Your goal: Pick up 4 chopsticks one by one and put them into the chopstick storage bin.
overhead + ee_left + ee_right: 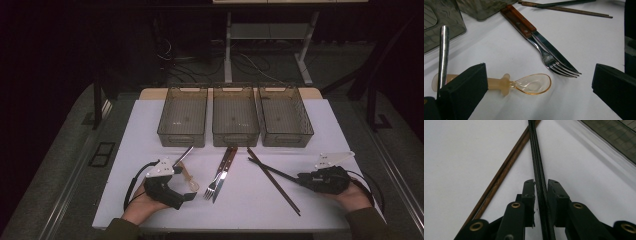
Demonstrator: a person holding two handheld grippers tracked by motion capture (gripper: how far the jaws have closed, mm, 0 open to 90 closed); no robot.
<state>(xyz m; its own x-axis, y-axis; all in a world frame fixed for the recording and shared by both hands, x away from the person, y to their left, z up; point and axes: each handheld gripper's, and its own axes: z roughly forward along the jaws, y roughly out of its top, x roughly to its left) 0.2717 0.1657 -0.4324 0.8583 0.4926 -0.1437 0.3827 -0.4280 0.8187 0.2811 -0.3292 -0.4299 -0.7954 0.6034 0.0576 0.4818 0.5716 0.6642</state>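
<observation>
- The right gripper point(541, 192) is lying low over the white worktop point(310, 125), with the dark chopsticks point(537, 157) running lengthwise between its jaws; the jaws are narrowed almost onto the pair, though firm pad pressure cannot be confirmed.
- In the high view, the right gripper point(301, 179) is meeting the near end of the dark chopsticks point(272, 171), which are resting flat on the worktop and crossing the brown chopsticks point(274, 181).
- The left gripper point(536, 85) is standing spread wide and holding nothing. The amber plastic spoon point(529, 83) is lying between its jaws (pads not touching it), beside a metal handle point(443, 52).
- In the high view, the left gripper point(187, 196) is sitting at the near left of the worktop, right by the plastic spoon point(189, 179).
- The fork point(216, 186) and the wooden-handled knife point(225, 167) are lying together at the middle of the worktop, untouched.
- The three bins, left point(183, 134), middle point(235, 136) and right point(286, 135), are standing in a row at the far side, with no cutlery visibly inside.
- Progress judgement: the sorting is apparently just beginning. Every utensil is lying outside the bins; the first grasp is being set up on the dark chopsticks, and lifting, carrying and depositing are all remaining.
</observation>
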